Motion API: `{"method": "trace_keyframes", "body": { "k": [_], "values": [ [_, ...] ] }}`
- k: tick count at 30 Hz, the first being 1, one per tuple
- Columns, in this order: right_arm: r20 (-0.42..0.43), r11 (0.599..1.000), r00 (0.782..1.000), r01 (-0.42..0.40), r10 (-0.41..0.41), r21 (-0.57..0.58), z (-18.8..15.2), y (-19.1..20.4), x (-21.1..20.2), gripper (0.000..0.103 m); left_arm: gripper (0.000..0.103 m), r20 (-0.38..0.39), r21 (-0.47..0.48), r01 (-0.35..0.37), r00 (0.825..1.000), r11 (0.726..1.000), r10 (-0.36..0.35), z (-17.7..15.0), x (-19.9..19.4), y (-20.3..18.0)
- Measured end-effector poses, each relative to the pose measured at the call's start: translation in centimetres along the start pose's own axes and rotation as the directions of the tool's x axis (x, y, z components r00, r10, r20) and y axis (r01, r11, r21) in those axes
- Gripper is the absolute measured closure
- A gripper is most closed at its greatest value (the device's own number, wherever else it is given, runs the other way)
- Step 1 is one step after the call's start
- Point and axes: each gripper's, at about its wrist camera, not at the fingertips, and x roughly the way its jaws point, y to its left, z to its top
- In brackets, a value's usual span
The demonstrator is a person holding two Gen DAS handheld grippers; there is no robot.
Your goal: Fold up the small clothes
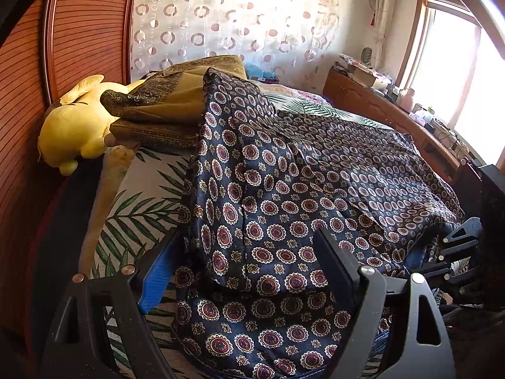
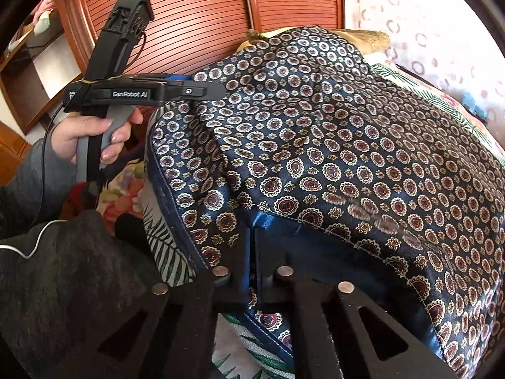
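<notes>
A dark navy satin garment [image 1: 284,173] with round red-and-white medallions lies spread over the palm-leaf bed sheet [image 1: 142,208], partly folded over itself. My left gripper [image 1: 246,255] stands open over its near left corner, and the cloth lies loose between the blue-padded fingers [image 1: 156,274]. In the right wrist view the left gripper [image 2: 205,90] hovers at the garment's [image 2: 347,145] far left edge, held by a hand [image 2: 91,135]. My right gripper [image 2: 251,237] is shut on the garment's near hem, where the blue lining shows. It also appears as the right gripper [image 1: 457,249] at the cloth's right edge.
A yellow plush toy [image 1: 75,126] and a pile of olive patterned cloths [image 1: 164,104] sit at the head of the bed. A slatted wooden wardrobe [image 1: 79,31] stands close on the left. A cluttered wooden desk [image 1: 394,104] runs under the bright window.
</notes>
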Motion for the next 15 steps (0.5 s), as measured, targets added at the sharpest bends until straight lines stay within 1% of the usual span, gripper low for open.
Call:
{"method": "trace_keyframes", "body": {
  "k": [3, 6, 10, 11, 12, 13, 15],
  "values": [
    [0.016, 0.999, 0.999, -0.038, 0.038, 0.015, -0.1, -0.2, -0.5, 0.102, 0.019, 0.002, 0.000, -0.002, 1.000, 1.000, 0.002, 0.1, -0.1, 0.0],
    [0.049, 0.993, 0.993, -0.108, 0.105, 0.048, 0.1, -0.1, -1.4, 0.102, 0.019, 0.007, -0.004, -0.006, 1.000, 1.000, 0.006, 0.2, -0.2, 0.2],
    [0.079, 0.993, 0.992, -0.104, 0.098, 0.064, 0.5, -0.2, -2.3, 0.101, 0.019, 0.015, -0.015, -0.012, 1.000, 1.000, 0.012, 0.3, -0.4, 0.5],
    [0.088, 0.992, 0.992, -0.102, 0.095, 0.070, 0.6, -0.3, -2.4, 0.099, 0.019, 0.016, -0.017, -0.013, 1.000, 1.000, 0.014, 0.3, -0.4, 0.6],
    [0.096, 0.993, 0.992, -0.089, 0.081, 0.074, 0.6, -0.4, -2.6, 0.094, 0.019, 0.018, -0.019, -0.015, 1.000, 1.000, 0.016, 0.4, -0.4, 0.7],
    [0.104, 0.994, 0.993, -0.072, 0.063, 0.081, 0.6, -0.8, -3.0, 0.085, 0.019, 0.018, -0.022, -0.017, 1.000, 1.000, 0.017, 0.4, -0.4, 0.9],
    [0.134, 0.994, 0.991, -0.043, 0.030, 0.098, 0.6, -1.6, -3.7, 0.078, 0.019, 0.020, -0.028, -0.020, 1.000, 0.999, 0.021, 0.4, -0.4, 1.1]
  ]
}}
